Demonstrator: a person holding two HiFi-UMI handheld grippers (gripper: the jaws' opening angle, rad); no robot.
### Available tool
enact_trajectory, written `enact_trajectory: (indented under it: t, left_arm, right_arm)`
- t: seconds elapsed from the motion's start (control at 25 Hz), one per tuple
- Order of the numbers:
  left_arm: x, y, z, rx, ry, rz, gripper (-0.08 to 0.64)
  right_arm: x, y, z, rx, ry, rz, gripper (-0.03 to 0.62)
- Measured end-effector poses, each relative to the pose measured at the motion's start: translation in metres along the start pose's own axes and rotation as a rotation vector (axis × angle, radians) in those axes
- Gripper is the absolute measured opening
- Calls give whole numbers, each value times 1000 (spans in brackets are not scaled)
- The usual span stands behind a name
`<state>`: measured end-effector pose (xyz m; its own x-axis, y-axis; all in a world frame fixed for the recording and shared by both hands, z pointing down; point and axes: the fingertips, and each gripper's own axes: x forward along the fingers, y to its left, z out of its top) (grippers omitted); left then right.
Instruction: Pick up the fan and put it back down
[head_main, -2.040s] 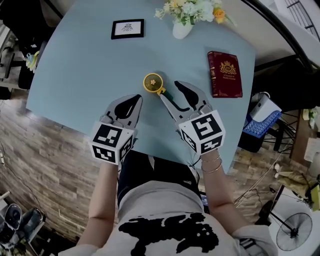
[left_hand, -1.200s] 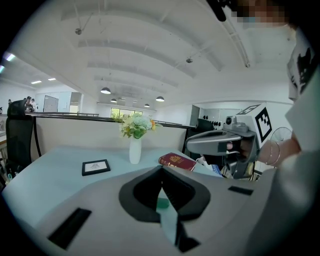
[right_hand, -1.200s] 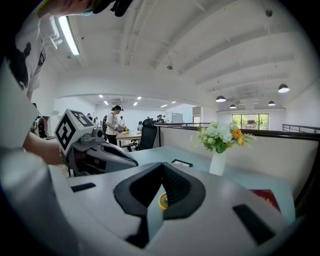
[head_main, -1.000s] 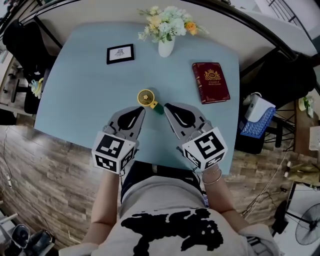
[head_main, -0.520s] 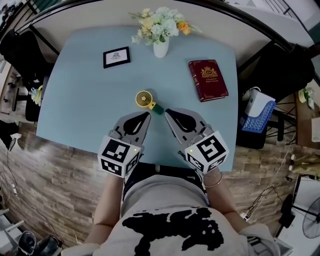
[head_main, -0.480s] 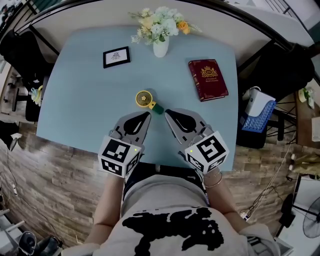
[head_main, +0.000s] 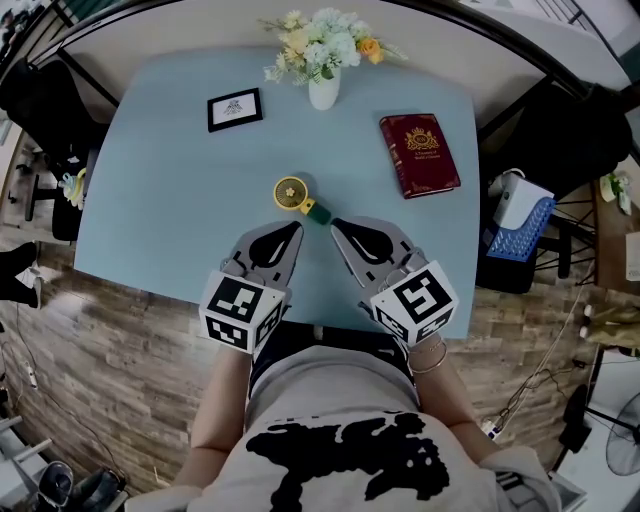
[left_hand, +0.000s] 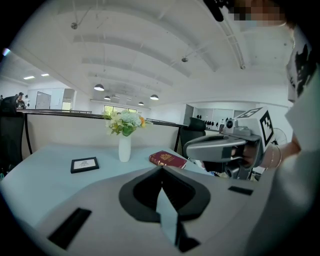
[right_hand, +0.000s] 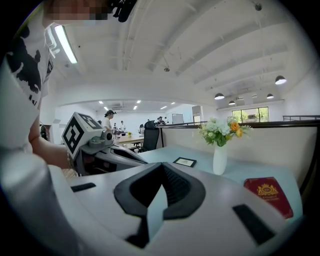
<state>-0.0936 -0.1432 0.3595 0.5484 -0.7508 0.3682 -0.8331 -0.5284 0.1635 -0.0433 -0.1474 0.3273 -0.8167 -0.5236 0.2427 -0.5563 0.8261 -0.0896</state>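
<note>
A small yellow fan (head_main: 291, 193) with a green handle lies flat on the light blue table (head_main: 150, 160), a little in front of both grippers. My left gripper (head_main: 297, 228) is shut and empty, its tip just short of the fan on the near left. The right gripper (head_main: 334, 222) is also shut and empty, its tip close to the handle's end but apart from it. In the left gripper view the shut jaws hide the fan, and the right gripper (left_hand: 220, 147) shows beside them. The right gripper view shows the left gripper (right_hand: 112, 155); there too the fan is hidden.
A white vase of flowers (head_main: 322, 90) stands at the table's far edge, a small framed picture (head_main: 235, 108) to its left. To the right lies a red book (head_main: 420, 153). A white and blue device (head_main: 520, 225) sits off the table's right side.
Two seconds ago the right gripper's tip was at the fan's handle; it has since drawn back toward the person. The fan stays on the table. The head view has shifted.
</note>
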Motion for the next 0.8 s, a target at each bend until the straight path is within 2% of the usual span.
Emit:
enact_trajectory:
  t: [0.8]
  left_arm:
    - [-1, 3, -10, -27, 9, 20, 11]
  right_arm:
    - [3, 2, -1, -22, 4, 12, 3]
